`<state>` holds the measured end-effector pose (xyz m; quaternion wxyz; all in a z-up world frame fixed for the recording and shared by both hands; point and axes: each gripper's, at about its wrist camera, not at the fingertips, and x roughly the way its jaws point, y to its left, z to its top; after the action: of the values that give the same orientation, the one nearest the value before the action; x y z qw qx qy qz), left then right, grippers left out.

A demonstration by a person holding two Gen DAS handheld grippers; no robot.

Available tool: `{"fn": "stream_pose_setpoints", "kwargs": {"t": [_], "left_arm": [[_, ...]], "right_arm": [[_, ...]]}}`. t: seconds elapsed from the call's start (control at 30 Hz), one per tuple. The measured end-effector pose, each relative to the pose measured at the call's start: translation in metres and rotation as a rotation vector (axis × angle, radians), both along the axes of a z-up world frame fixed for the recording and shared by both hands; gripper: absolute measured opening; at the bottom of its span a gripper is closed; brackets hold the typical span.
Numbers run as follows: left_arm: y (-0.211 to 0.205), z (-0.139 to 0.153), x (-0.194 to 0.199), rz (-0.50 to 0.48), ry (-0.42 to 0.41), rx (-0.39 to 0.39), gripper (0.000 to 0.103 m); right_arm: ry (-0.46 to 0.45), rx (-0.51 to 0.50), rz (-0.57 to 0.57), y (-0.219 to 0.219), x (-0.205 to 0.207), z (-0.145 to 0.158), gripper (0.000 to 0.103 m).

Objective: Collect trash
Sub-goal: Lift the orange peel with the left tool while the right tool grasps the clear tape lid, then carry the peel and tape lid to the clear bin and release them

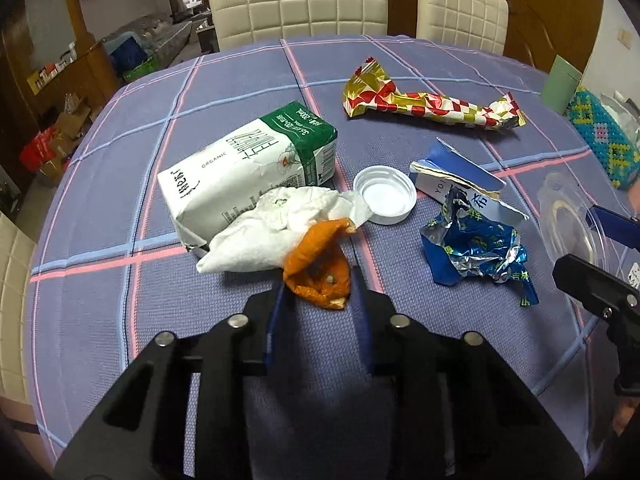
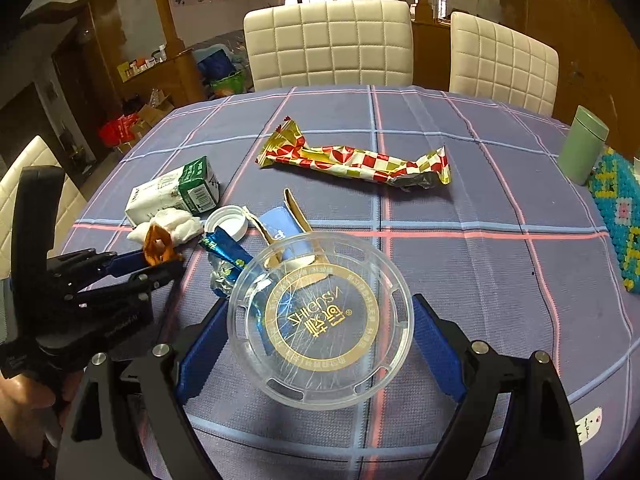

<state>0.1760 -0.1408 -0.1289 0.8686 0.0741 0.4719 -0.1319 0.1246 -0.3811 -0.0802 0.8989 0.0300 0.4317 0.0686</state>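
My left gripper (image 1: 318, 286) is shut on an orange peel (image 1: 320, 268), held just above the cloth beside a crumpled white tissue (image 1: 276, 232). It also shows in the right wrist view (image 2: 160, 258), with the peel (image 2: 160, 246) between its tips. My right gripper (image 2: 320, 320) is shut on a clear round plastic lid (image 2: 320, 324) with a gold ring print, held tilted. Other trash lies on the table: a green-and-white milk carton (image 1: 244, 176), a white bottle cap (image 1: 385, 194), a torn blue carton (image 1: 460, 178), a blue foil wrapper (image 1: 476, 248) and a red-and-gold wrapper (image 2: 356, 162).
A blue checked tablecloth (image 2: 480, 272) covers the table. A green canister (image 2: 582, 146) and a beaded tissue box (image 2: 620, 216) stand at the right edge. White padded chairs (image 2: 328, 44) stand behind the table, another at the left (image 1: 12, 264).
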Motion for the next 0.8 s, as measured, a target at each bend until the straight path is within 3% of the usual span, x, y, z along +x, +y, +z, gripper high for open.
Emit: {"fn": "stream_pose_setpoints", "kwargs": {"t": [0.33, 0.8], "left_arm": [[0.023, 0.022, -0.033, 0.007, -0.043, -0.004, 0.027], [0.133, 0.057, -0.083, 0.144, -0.129, -0.019, 0.027]], "right_arm": [[-0.026, -0.025, 0.059, 0.031, -0.03, 0.018, 0.085], [-0.086, -0.078, 0.249, 0.139, -0.045, 0.051, 0.085]]}}
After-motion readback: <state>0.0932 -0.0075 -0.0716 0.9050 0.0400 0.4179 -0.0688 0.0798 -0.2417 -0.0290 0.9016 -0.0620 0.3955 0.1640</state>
